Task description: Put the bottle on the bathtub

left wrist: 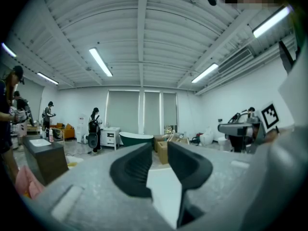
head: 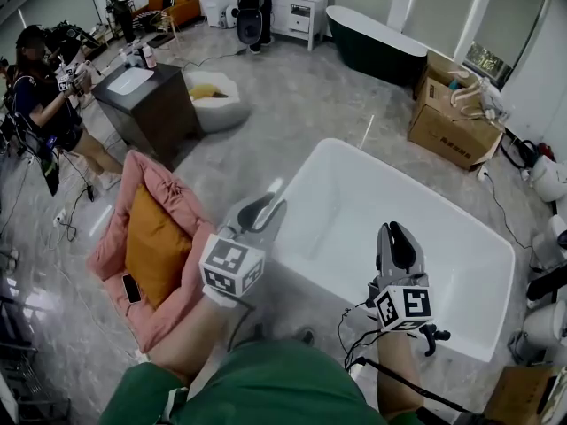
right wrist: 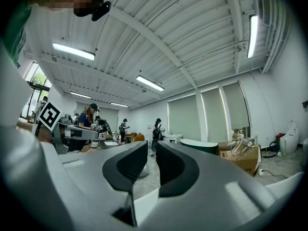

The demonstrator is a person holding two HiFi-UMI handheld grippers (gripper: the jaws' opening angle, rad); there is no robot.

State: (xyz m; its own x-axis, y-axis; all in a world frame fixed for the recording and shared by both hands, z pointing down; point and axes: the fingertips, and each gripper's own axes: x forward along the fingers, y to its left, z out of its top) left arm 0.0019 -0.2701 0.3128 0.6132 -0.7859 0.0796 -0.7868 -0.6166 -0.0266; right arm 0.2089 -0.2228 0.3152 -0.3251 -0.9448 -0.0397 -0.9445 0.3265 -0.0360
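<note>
Glossy grey marbled floor [head: 301, 104] spread beneath ceiling strip lights [left wrist: 100, 61]. Pale blinds [left wrist: 122, 112] covered the far windows; a white cabinet [head: 301, 14] stood there, cardboard boxes [head: 452, 129] to the right.

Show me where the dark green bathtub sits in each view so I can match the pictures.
Head view: the dark green bathtub is at the top, right of centre, by the far wall.
Left gripper view: small, just left of centre, a little below mid-height.
Right gripper view: right of centre, a little below mid-height.
Shared landmark: the cardboard box, just right of that tub in every view.
</note>
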